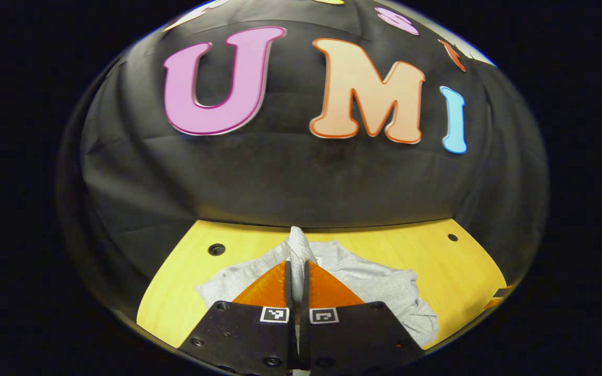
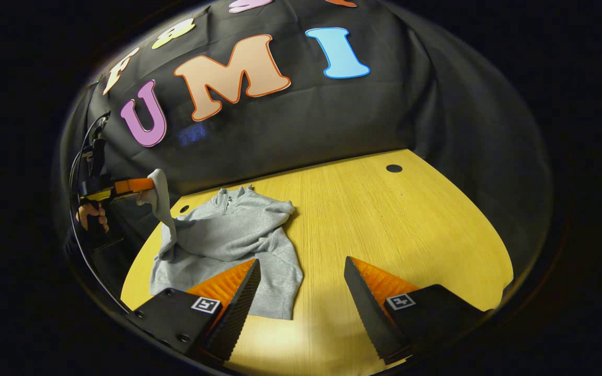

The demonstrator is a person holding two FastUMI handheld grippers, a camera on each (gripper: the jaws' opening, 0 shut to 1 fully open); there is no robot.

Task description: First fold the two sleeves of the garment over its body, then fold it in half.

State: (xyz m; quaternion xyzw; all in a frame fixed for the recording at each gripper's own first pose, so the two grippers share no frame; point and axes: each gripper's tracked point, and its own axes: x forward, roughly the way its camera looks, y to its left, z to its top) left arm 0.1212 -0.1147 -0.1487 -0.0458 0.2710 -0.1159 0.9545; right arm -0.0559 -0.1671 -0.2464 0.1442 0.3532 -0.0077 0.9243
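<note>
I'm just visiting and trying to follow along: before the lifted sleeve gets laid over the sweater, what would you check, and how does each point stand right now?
1. Left gripper has the sleeve: ok, jaws closed on the grey cloth, sleeve lifted off the table.
2. Grip deep enough not to slip: cannot tell; a fold of cloth pokes out past the tips.
3. Right gripper free to help: ok, jaws wide open, nothing between them.
4. Sweater lying flat on the table: not ok, body is bunched and wrinkled.
5. Other sleeve already folded over the body: ok, it looks to lie across the front.
6. Room on the table around the sweater: ok, bare wood to its right.
</note>
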